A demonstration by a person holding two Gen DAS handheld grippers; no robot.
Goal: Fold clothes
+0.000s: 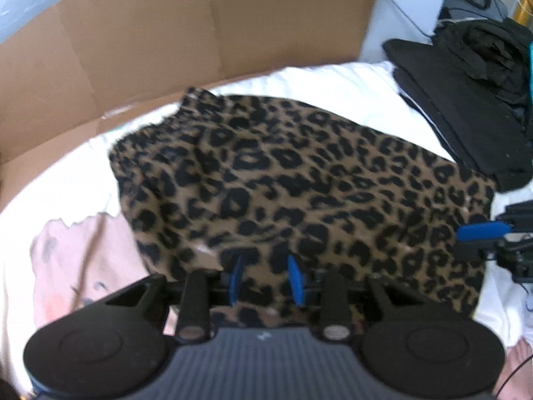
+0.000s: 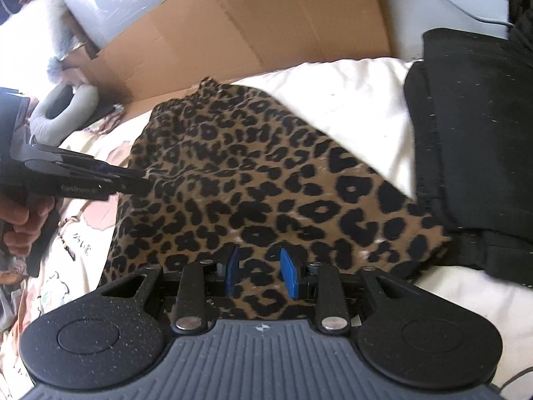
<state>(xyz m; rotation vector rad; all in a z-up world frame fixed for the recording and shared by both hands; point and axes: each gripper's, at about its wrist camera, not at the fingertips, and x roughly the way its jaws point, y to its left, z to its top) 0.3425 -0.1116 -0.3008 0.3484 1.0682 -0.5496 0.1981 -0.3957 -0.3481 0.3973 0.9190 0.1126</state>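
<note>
A leopard-print garment lies folded into a thick bundle on the white bed sheet. My left gripper sits at the bundle's left side, and leopard fabric fills the gap between its blue pads. In the right wrist view the left gripper comes in from the left with its tips on the bundle's edge. My right gripper is at the bundle's right side, its pads likewise apart with fabric between them. The left wrist view shows the right gripper at that right edge.
A stack of folded black clothes lies right beside the bundle. A flattened cardboard box stands behind the bed. A grey neck pillow and a pink printed sheet are on the left. A hand holds the left gripper.
</note>
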